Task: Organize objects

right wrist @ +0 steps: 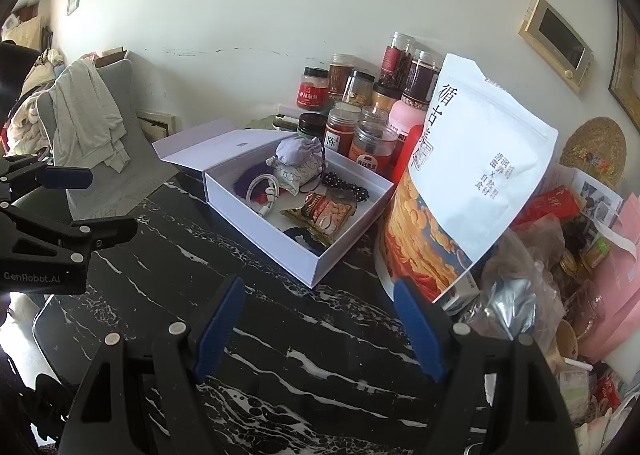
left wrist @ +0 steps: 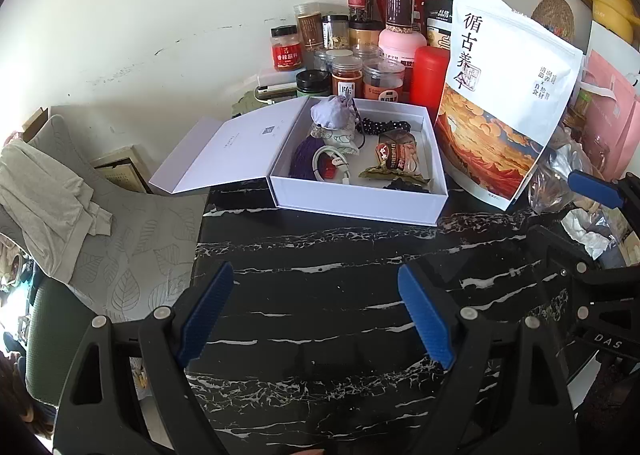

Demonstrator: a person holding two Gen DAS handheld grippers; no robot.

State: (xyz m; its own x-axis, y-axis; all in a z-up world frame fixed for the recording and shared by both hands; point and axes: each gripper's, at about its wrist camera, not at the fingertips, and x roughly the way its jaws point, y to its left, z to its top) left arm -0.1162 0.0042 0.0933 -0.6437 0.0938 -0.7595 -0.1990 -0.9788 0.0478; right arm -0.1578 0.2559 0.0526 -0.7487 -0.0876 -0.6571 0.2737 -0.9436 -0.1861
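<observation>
White box (left wrist: 362,201) w/ lid open, already holding pouch (left wrist: 331,115), cable (left wrist: 326,169), snack pkt (left wrist: 394,163). Both tongs, left gripper (left wrist: 316,313) & right gripper (right wrist: 320,325), hovering apart, empty, nr box. Lid-closing prob. remaining.

L wrist: low, faces box (left wrist: 356,191) | R wrist: angled from right | shared: box, jars (right wrist: 360,135)

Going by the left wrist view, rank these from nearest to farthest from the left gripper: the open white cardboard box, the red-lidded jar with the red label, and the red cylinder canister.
From the left gripper:
1. Open white cardboard box, straight ahead on the black marble table.
2. Red cylinder canister, behind the box's far right corner.
3. Red-lidded jar with the red label, back left by the wall.
</observation>
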